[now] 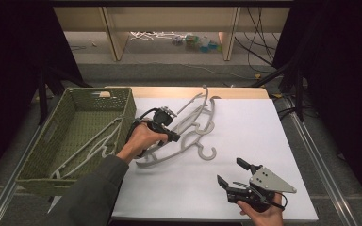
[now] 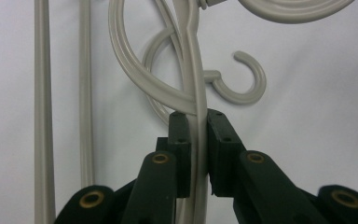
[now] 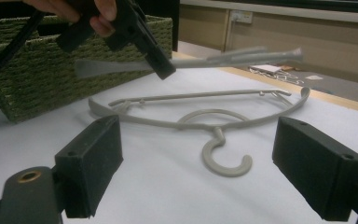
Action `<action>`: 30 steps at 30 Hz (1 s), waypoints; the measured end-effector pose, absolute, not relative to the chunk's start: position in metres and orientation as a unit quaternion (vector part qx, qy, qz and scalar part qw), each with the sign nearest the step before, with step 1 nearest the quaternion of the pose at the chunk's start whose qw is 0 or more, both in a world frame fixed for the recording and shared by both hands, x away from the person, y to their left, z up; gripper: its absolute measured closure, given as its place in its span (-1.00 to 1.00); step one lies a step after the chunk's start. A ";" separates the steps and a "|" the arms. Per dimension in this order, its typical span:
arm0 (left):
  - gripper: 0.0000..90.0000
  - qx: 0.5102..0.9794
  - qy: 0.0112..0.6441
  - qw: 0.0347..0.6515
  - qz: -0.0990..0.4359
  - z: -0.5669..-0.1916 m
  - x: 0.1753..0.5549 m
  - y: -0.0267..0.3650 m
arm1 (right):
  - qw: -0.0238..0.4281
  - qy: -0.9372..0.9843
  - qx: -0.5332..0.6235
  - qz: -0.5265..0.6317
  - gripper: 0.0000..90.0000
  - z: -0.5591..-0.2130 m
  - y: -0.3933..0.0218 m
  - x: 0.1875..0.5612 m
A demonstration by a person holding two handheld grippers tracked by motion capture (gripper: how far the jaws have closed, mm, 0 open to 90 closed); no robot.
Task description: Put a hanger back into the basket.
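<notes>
Several grey plastic hangers (image 1: 195, 115) lie in a loose pile on the white table (image 1: 245, 127). My left gripper (image 1: 173, 136) is over the pile's near side, and in the left gripper view the left gripper (image 2: 197, 116) is shut on the thin arm of one hanger (image 2: 196, 93). In the right gripper view that held hanger (image 3: 223, 58) hangs above the table. Another hanger (image 3: 214, 122) lies flat below it, its hook (image 3: 223, 163) toward me. My right gripper (image 1: 238, 176) rests near the table's front right, jaws open and nothing between them (image 3: 205, 168).
A green woven basket (image 1: 37, 150) stands at the table's left with one grey hanger (image 1: 92, 146) inside it. The basket's wall (image 3: 42, 74) rises just behind the left gripper. Beyond the table's far edge are a wooden shelf frame (image 1: 169, 23) and cables on the floor.
</notes>
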State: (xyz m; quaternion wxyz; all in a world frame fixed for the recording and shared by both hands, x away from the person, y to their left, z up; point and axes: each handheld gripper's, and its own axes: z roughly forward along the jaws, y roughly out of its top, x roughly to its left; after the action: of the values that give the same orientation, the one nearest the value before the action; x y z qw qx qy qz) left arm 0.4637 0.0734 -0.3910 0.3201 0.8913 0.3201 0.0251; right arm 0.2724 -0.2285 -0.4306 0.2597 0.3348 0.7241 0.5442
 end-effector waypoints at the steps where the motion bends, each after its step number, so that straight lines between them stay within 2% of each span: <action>1: 0.81 0.891 0.317 0.324 0.025 -0.388 0.462 0.074 | 0.260 0.724 0.335 0.544 -0.63 -0.431 -0.228 0.272; 6: 0.81 0.866 0.338 0.369 0.026 -0.369 0.452 0.073 | 0.259 0.724 0.336 0.544 -0.63 -0.431 -0.228 0.272; 16: 0.81 0.848 0.325 0.417 0.038 -0.317 0.436 0.096 | 0.257 0.724 0.336 0.545 -0.63 -0.431 -0.228 0.272; 25: 0.81 0.825 0.327 0.455 0.070 -0.268 0.421 0.143 | 0.254 0.720 0.335 0.552 -0.63 -0.432 -0.226 0.273; 30: 0.81 0.827 0.332 0.441 0.104 -0.254 0.412 0.173 | 0.254 0.720 0.335 0.551 -0.63 -0.433 -0.226 0.273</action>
State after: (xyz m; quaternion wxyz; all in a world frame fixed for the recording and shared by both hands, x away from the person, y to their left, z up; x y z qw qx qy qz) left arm 0.4125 0.1727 -0.2541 0.4414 0.8269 0.3325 0.1043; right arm 0.2732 -0.2262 -0.4327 0.2544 0.3354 0.7204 0.5512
